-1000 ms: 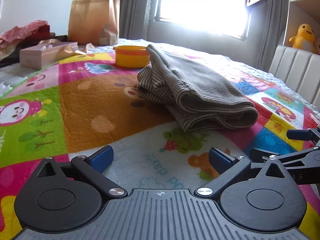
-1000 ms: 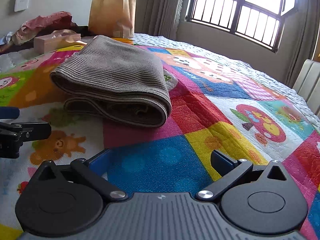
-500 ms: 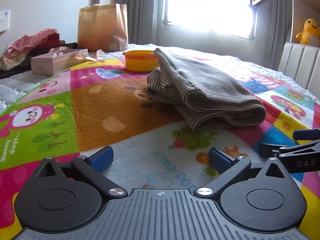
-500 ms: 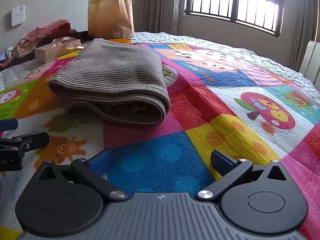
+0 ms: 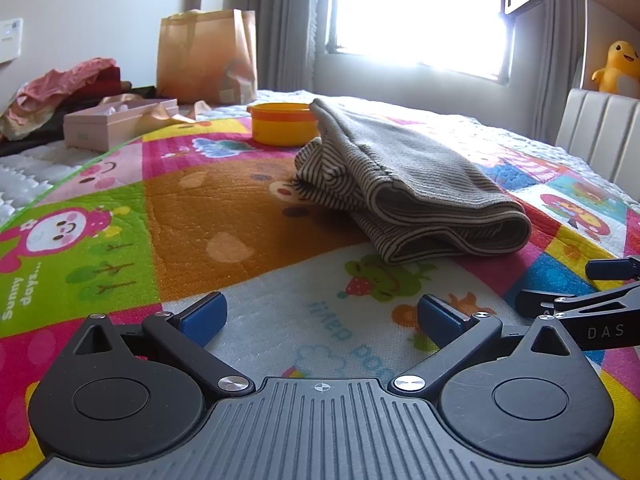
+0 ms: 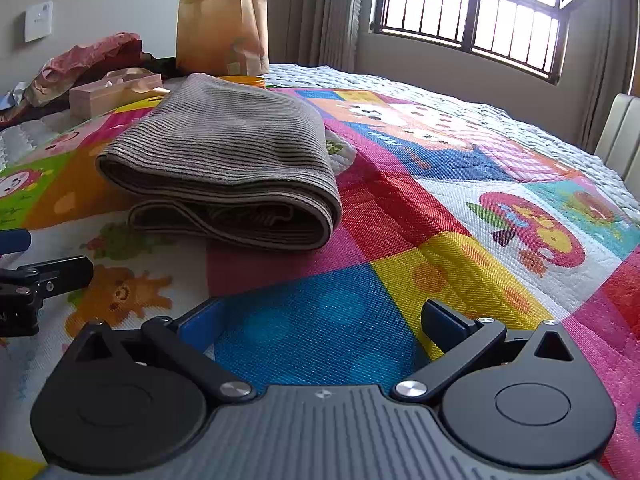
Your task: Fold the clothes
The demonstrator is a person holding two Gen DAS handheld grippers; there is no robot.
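Garment: grey-brown striped knit top (image 5: 416,184), folded into a thick bundle on the colourful cartoon-print quilted mat (image 5: 224,220), apparently finished.
Left gripper (image 5: 320,316): spread, empty, short of the bundle.
Right gripper (image 6: 316,320): spread, empty, likewise clear.
Behind: round yellow plastic tub (image 5: 282,124), possibly touching the fabric.

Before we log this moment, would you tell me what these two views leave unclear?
- Yellow tub, right wrist view: nearly all hidden behind the folded striped garment.
- Garment's inner layers, both views: tucked inside the fold.
- Scene outside the window, left wrist view: washed out by glare.
- Pink box contents: too small.
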